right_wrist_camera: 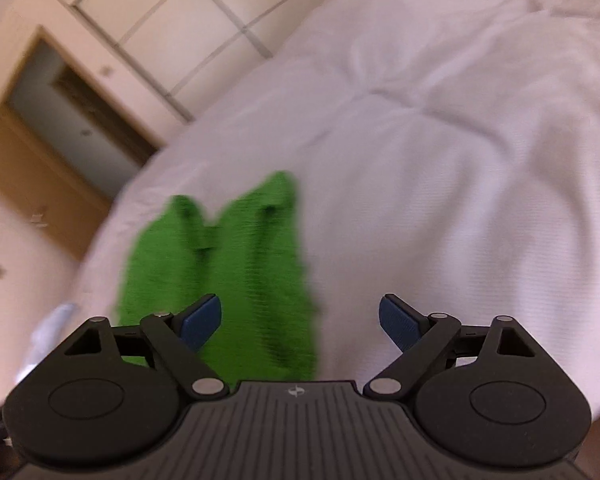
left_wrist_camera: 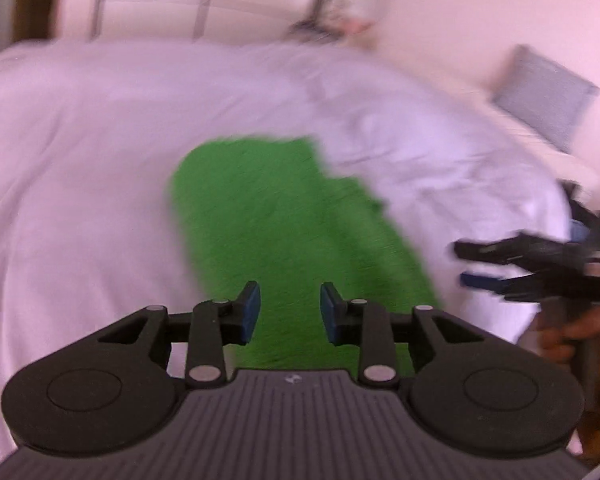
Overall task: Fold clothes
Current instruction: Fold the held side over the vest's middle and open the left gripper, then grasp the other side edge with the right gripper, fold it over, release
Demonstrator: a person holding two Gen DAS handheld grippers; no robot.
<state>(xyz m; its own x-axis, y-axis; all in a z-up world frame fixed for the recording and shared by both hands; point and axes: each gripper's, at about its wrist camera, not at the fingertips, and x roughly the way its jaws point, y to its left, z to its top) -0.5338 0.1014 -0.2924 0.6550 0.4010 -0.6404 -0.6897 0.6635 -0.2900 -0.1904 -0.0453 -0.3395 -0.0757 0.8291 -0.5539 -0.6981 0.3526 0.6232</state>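
A bright green garment (left_wrist_camera: 284, 220) lies flat on a white bed (left_wrist_camera: 80, 160), folded into a long strip. My left gripper (left_wrist_camera: 290, 312) hovers over its near end, open, with nothing between the blue pads. At the right edge of the left wrist view, my right gripper (left_wrist_camera: 466, 264) is held by a hand, beside the garment's right side. In the right wrist view the green garment (right_wrist_camera: 236, 264) shows two lobes at its far end, and my right gripper (right_wrist_camera: 300, 320) is wide open above its right edge, holding nothing. Both views are motion-blurred.
White wrinkled bedding (right_wrist_camera: 460, 140) spreads to the right and far side. A grey pillow (left_wrist_camera: 548, 96) leans by the wall at the right. White wardrobe doors (right_wrist_camera: 160, 12) and a wooden door frame (right_wrist_camera: 32, 160) stand beyond the bed.
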